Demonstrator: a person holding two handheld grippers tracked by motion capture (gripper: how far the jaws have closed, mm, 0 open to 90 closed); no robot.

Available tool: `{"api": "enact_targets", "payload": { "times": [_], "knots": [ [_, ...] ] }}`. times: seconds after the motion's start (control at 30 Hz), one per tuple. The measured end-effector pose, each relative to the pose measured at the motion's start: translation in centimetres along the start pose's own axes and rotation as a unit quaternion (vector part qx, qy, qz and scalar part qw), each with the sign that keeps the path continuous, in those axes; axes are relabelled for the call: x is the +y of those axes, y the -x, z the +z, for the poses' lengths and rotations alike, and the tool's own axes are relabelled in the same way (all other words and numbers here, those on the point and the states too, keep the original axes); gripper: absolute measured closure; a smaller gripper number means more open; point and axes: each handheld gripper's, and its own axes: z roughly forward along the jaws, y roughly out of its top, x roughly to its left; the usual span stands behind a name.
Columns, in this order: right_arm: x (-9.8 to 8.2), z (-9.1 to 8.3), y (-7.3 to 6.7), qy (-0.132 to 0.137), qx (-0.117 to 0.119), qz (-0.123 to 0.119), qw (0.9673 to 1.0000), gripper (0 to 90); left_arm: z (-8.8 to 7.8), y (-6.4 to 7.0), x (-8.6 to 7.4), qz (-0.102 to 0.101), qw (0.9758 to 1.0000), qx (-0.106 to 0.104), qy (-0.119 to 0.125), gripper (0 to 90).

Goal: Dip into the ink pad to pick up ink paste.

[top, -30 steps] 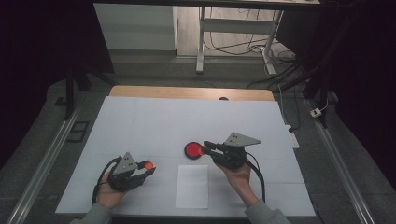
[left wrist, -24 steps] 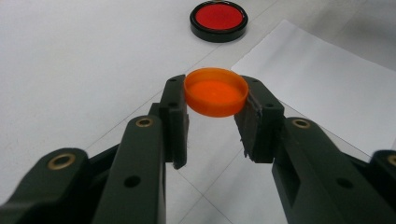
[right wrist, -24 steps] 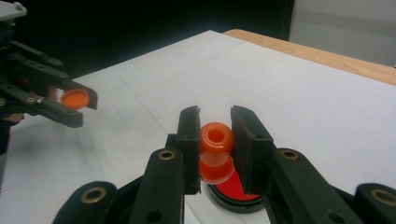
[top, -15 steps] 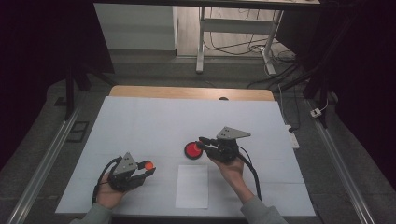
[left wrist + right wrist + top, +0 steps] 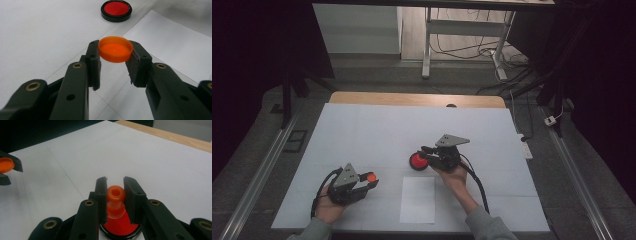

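My left gripper rests at the front left of the table, shut on a shallow orange cap whose hollow faces up. My right gripper is shut on a small orange knob-shaped piece with a hole in its end. It holds that piece just over a round red pad in a black case, whose red face shows under the jaws. In the left gripper view the red pad lies farther off.
A white sheet of paper lies flat between the two hands near the front edge. A white mat covers the table, with a wooden strip at its far edge. Metal rails run along both sides.
The right hand has moved left and down, bringing its orange piece over the red pad. The left hand with the cap has stayed put.
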Motion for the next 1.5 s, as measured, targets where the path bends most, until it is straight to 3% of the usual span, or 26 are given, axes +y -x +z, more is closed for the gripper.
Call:
{"api": "enact_targets", "payload": {
  "times": [0.27, 1.1, 1.4, 1.5],
  "knots": [
    [-0.4, 1.1, 0.2, -0.019, -0.011, -0.008, 0.9997, 72.8, -0.1, 0.0, 0.0, 0.0, 1.0, 0.002, 0.003, 65.0],
    [-1.1, 2.6, 0.5, -0.03, -0.031, -0.018, 0.9989, 72.7, 0.1, 0.0, 0.0, -0.001, 1.0, 0.004, -0.004, 65.0],
    [-1.5, 3.1, 0.3, -0.047, -0.032, -0.031, 0.9979, 72.7, 0.0, 0.0, 0.0, -0.003, 1.0, 0.004, -0.003, 65.0],
    [-1.5, 3.1, 0.1, -0.049, -0.035, -0.047, 0.9971, 72.8, 0.0, 0.0, -0.1, -0.003, 1.0, 0.003, -0.002, 65.0]
  ]
}}
